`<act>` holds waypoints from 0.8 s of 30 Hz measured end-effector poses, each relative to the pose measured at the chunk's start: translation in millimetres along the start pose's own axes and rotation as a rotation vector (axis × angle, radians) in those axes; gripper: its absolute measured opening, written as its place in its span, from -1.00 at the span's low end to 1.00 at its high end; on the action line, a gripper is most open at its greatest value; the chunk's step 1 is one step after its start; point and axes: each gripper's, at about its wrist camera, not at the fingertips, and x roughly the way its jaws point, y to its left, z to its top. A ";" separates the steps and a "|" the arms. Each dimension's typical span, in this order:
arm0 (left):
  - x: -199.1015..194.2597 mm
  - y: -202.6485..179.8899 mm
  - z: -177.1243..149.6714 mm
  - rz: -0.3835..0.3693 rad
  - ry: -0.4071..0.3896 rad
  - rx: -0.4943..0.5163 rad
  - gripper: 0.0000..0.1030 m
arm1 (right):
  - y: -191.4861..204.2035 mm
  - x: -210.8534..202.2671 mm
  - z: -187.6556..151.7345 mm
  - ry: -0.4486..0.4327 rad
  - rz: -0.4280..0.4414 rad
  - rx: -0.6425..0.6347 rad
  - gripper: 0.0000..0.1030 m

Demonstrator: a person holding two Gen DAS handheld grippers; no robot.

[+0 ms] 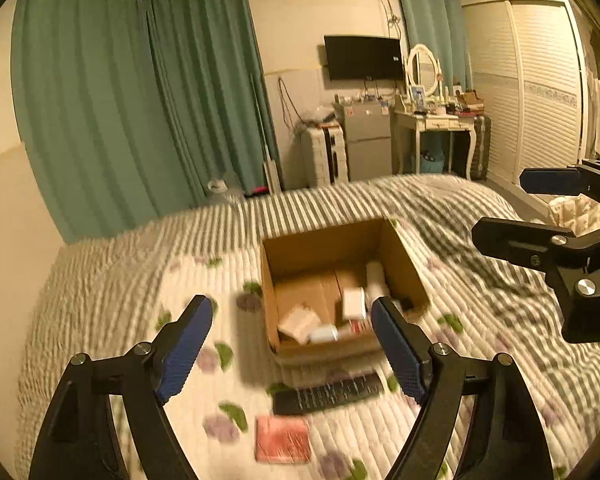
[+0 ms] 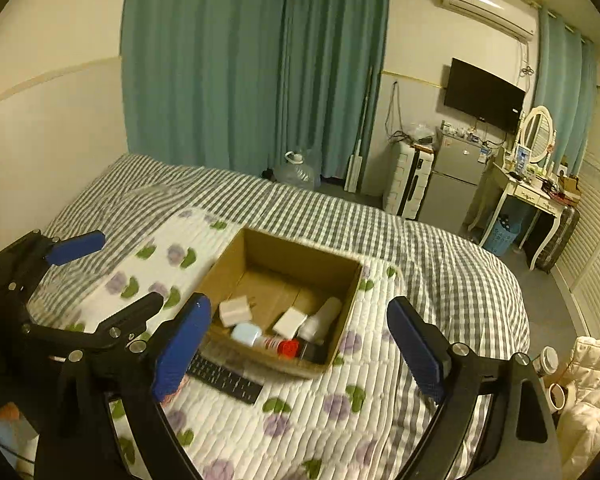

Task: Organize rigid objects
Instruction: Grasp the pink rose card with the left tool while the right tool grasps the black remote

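An open cardboard box (image 1: pixel 320 252) (image 2: pixel 284 248) stands on the bed. It holds several small items: white boxes (image 2: pixel 289 321), a white bottle (image 2: pixel 322 318), a light blue case (image 2: pixel 246 334) and a red-capped item (image 2: pixel 286 347). A black remote (image 1: pixel 328 394) (image 2: pixel 224 378) lies on the quilt just in front of the box. A pink flat pack (image 1: pixel 282 440) lies nearer still. My left gripper (image 1: pixel 292 354) is open and empty above the remote. My right gripper (image 2: pixel 298 354) is open and empty above the box's near side; it also shows in the left wrist view (image 1: pixel 504 208).
The bed has a floral quilt (image 2: pixel 320 412) over a grey checked cover (image 2: pixel 440 248). Green curtains, a water jug (image 2: pixel 298 172), a small fridge (image 2: pixel 454 178) and a dressing table (image 2: pixel 528 196) stand beyond the bed. A cup (image 2: pixel 546 360) and white padded cloth sit at the right.
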 end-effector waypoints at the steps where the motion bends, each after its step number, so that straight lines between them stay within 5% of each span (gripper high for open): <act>1: 0.9 0.3 -7.0 -0.013 0.009 -0.008 0.64 | 2.9 1.3 -8.3 0.016 0.007 -0.002 0.75; 15: 80.8 11.6 -115.6 0.040 0.248 -0.102 0.64 | 19.6 104.0 -102.9 0.213 0.104 -0.040 0.75; 24: 138.3 6.6 -162.8 0.106 0.460 -0.070 0.64 | 19.2 154.3 -128.7 0.310 0.173 -0.025 0.75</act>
